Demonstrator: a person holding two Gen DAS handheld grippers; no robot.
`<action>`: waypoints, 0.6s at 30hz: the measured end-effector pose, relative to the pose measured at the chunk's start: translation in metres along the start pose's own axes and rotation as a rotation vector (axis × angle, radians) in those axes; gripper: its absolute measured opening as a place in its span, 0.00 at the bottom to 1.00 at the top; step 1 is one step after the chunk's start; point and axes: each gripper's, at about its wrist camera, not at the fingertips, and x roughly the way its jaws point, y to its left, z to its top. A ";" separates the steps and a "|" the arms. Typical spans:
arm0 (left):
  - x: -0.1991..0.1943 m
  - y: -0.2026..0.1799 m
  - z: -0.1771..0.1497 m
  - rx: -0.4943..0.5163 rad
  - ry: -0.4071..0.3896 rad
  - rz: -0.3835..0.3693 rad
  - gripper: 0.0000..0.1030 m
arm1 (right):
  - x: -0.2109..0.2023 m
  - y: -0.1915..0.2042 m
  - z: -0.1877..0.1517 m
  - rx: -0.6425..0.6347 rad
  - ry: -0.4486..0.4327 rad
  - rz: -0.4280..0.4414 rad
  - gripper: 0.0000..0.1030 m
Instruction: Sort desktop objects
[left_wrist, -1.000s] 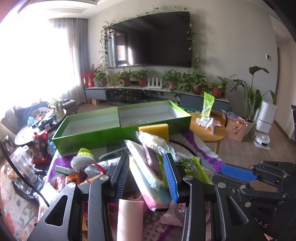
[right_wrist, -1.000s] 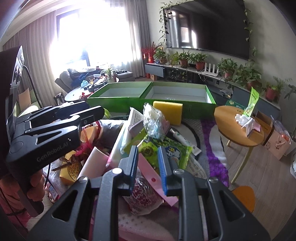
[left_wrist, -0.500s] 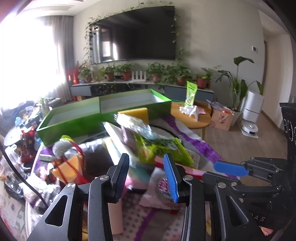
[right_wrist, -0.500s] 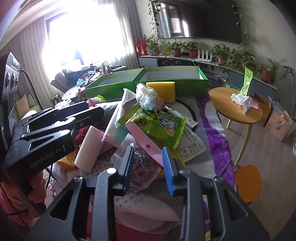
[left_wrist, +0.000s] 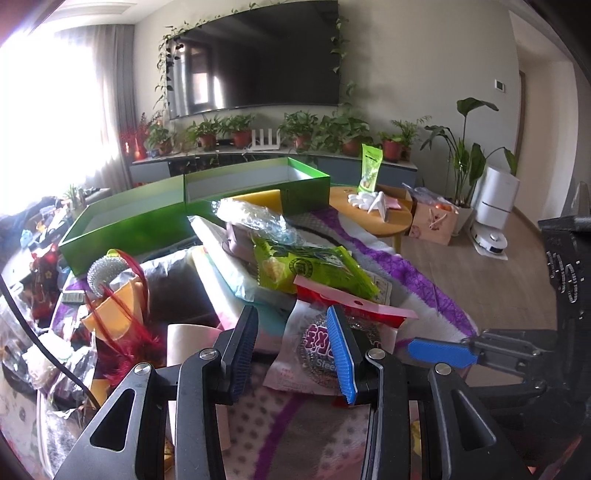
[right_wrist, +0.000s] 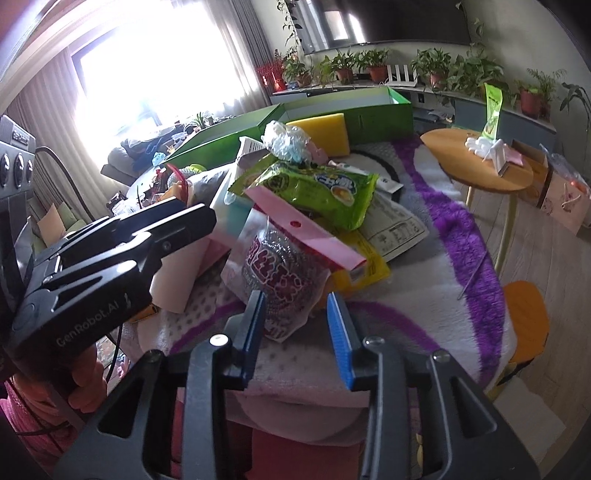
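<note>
A heap of packets lies on a purple and white blanket (right_wrist: 443, 258). At its near edge is a clear packet of steel wool (right_wrist: 277, 273) (left_wrist: 325, 347) with a pink header card. A green snack bag (right_wrist: 317, 192) (left_wrist: 306, 266) rests on top of it. My right gripper (right_wrist: 297, 332) hangs just above the packet's near corner. Its jaws are opening, and the corner shows between the blue pads without being pressed. My left gripper (left_wrist: 295, 350) is open and holds nothing, close behind the same packet. Two green boxes (left_wrist: 129, 225) (right_wrist: 354, 107) stand open at the back.
A yellow sponge (left_wrist: 258, 197) leans on the boxes beside a crumpled clear bag (left_wrist: 255, 221). A scourer ball (left_wrist: 105, 271), red feathers (left_wrist: 122, 332) and a pale roll (left_wrist: 184, 343) lie on the left. A round wooden side table (right_wrist: 480, 162) and an orange stool (right_wrist: 524, 314) stand on the right.
Both grippers have sunk toward the heap, and the steel wool packet now sits right at their tips. The right jaws have spread wider. The left jaws kept their gap.
</note>
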 end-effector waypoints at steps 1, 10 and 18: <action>0.000 0.000 -0.001 0.001 0.002 -0.001 0.38 | 0.002 0.000 -0.001 0.004 0.004 0.004 0.36; 0.004 -0.001 -0.007 0.021 0.022 0.000 0.38 | 0.017 -0.004 -0.002 0.043 0.024 0.016 0.39; 0.004 -0.007 -0.011 0.054 0.028 -0.012 0.38 | 0.008 -0.018 0.003 0.016 -0.002 -0.070 0.03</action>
